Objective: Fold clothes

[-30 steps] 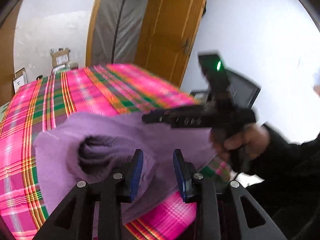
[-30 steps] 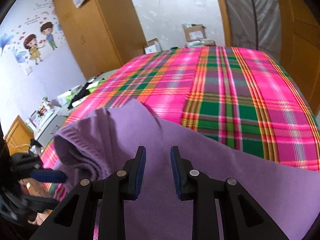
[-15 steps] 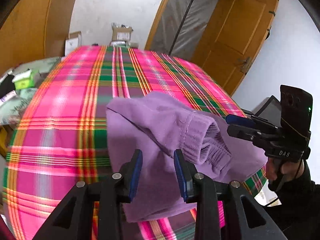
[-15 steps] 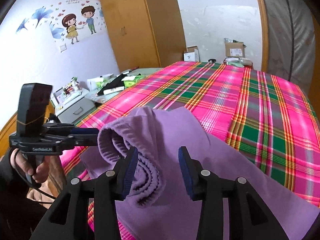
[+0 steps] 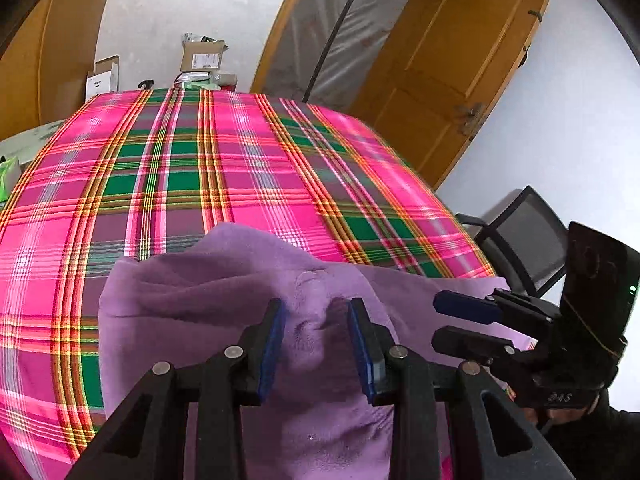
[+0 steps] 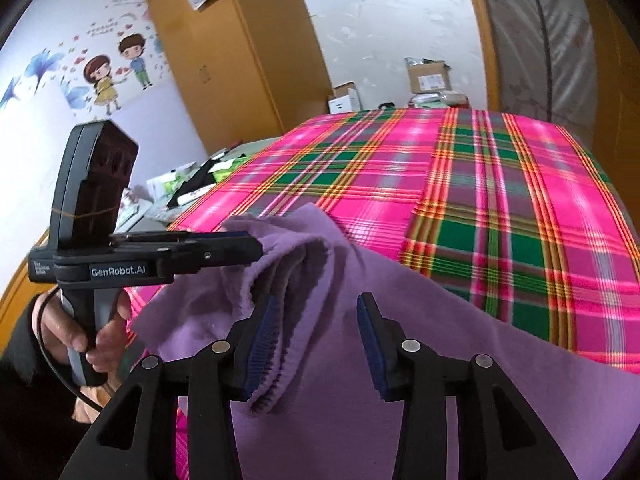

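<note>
A purple fleece garment [image 5: 200, 300] lies bunched at the near edge of a bed with a pink and green plaid cover [image 5: 240, 160]. My left gripper [image 5: 315, 308] is shut on a raised ridge of that garment. In the right wrist view the left gripper [image 6: 258, 246] comes in from the left and holds up a fold of the purple garment [image 6: 440, 360]. My right gripper [image 6: 318, 300] hangs open over the cloth. The ribbed cuff [image 6: 276, 364] hangs loose beside its left pad. The left wrist view has the right gripper [image 5: 437, 320] at the right, over the garment's edge.
A black mesh chair [image 5: 528, 248] stands off the bed's right corner, near a wooden door [image 5: 440, 60]. Cardboard boxes [image 5: 202, 54] sit past the far end. A wardrobe [image 6: 240, 60] and a cluttered low surface [image 6: 180, 188] are along the left side.
My right jaws have spread and the cuff has slipped out of them. My left gripper has swung across and rolled, taking the purple fold with it.
</note>
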Tool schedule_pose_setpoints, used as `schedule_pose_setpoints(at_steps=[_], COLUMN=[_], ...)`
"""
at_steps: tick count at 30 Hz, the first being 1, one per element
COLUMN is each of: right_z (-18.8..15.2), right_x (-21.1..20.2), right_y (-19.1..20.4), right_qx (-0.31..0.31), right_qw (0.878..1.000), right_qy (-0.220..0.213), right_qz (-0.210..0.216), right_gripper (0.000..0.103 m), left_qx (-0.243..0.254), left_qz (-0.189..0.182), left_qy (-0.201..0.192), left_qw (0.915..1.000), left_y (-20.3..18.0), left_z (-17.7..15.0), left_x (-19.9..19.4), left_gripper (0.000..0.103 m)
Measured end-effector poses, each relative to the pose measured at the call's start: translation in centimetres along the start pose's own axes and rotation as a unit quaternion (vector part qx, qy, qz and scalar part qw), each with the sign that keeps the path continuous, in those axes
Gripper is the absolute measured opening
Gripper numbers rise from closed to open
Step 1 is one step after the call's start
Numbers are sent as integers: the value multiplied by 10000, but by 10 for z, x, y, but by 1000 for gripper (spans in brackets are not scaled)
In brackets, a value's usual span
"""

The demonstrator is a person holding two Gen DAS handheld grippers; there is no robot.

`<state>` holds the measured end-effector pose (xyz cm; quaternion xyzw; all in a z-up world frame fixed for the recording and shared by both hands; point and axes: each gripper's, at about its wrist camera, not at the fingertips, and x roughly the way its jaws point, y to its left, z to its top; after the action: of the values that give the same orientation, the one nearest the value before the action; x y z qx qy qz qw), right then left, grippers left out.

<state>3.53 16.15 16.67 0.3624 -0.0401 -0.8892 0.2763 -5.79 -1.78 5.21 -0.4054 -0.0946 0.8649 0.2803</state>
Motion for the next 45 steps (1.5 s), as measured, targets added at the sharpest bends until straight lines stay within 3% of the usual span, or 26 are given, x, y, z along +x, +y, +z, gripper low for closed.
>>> schedule_pose_setpoints(at_steps=[4,10,16,17,18,19,24,29,33,34,36,38,39,40,45], right_z=[0,9,16,17,17,15,3,-7,7,11,18,23,24,25,19], right_x=[4,29,69,73,74,72,65,60,57,57,64,71,75,78,76], right_y=[-2,5,-7,-11,-15,-19,-37,-43,-45,-46,-47,-45,-45,-46,-46], right_qx=[187,353,1008,1192,1332,1443,1958,2142,2142,2150,2151,2067,2051,2079,2022], right_qw=[9992,9933,9784,9741,9715,9704,9638,9616,9642,9644,9641,9650,9650,9643,9695], right_qy=[43,272,681,707,689,647,552,632,415,383,423,490,533,575,580], right_qz=[349,1063,1671,1788,1836,1823,1724,1594,1508,1491,1495,1536,1542,1537,1259], right_gripper=[44,44,44,39,12,8,8,12,34,35,35,27,11,8,12], left_qx=[-166,-754,-1010,-982,-950,-926,-932,-889,-873,-874,-844,-810,-796,-769,-867], left_qz=[241,849,939,940,943,961,876,869,889,891,906,897,881,878,863], left_qy=[-251,-255,-224,-197,-166,-126,7,-14,-99,-129,-186,-228,-232,-215,-74], left_qw=[9993,9932,9902,9905,9909,9910,9918,9922,9922,9921,9921,9924,9927,9929,9925], left_y=[15,52,64,63,62,61,63,60,58,57,56,54,53,52,54], left_z=[-18,-59,-76,-77,-78,-79,-90,-91,-90,-90,-87,-86,-85,-85,-92], left_x=[-37,-66,-72,-70,-67,-65,-59,-62,-68,-69,-72,-74,-73,-72,-65], left_gripper=[33,33,33,33,33,33,33,33,33,33,33,33,33,33,33])
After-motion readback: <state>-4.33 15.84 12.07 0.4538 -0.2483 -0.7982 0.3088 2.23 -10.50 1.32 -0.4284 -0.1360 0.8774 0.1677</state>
